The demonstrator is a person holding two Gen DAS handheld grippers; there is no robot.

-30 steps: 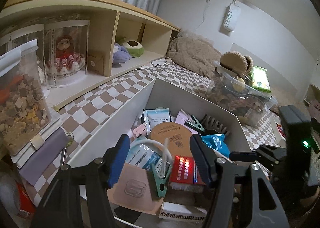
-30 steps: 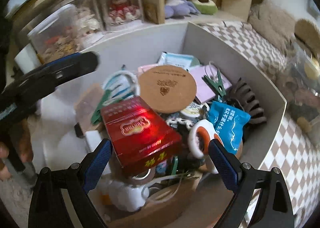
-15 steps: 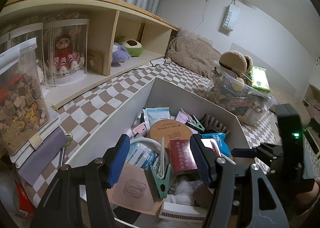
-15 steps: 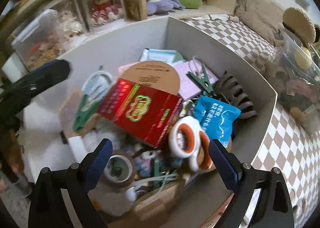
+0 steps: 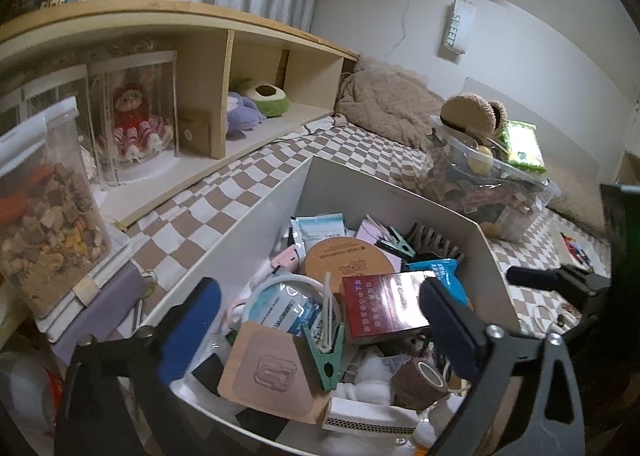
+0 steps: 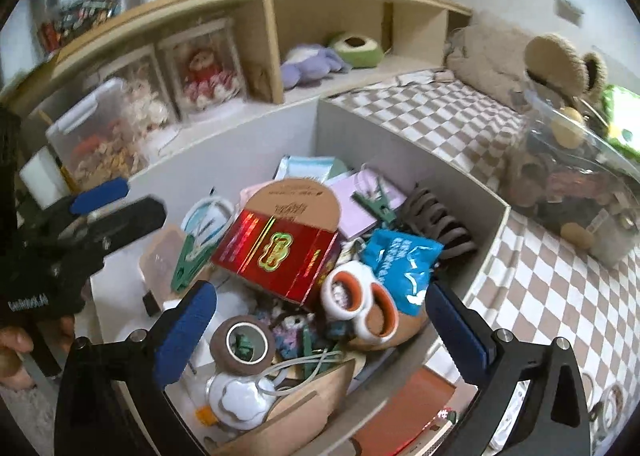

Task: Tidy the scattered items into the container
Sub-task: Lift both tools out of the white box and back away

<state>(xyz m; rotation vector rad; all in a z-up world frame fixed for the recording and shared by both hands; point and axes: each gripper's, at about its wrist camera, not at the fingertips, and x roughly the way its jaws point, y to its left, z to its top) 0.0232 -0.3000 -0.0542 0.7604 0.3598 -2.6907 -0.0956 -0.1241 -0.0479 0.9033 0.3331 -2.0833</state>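
White container [image 6: 404, 144]: open-topped box resting on the checkered bed cover [image 6: 532, 256], beside the wooden shelf [image 6: 276, 36]. It is heaped full.

Contents, seen from the right wrist:
- red foil box [image 6: 276, 252], lying tilted on top of the pile at the middle
- round cork coaster [image 6: 296, 204], partly under the red box's far edge
- blue packet [image 6: 400, 260], toward the box's right wall, just beside a dark hair claw [image 6: 436, 220]
- white and orange rings [image 6: 358, 300], at the near edge of the pile
- brown tape roll [image 6: 242, 346], near corner
- green clothespin [image 5: 326, 352], near wall, left wrist view

Left gripper [image 5: 320, 324]: over the near wall, jaws just opened wide apart, nothing between them.

Right gripper [image 6: 320, 324]: above the pile, jaws likewise just widened, gripping nothing.
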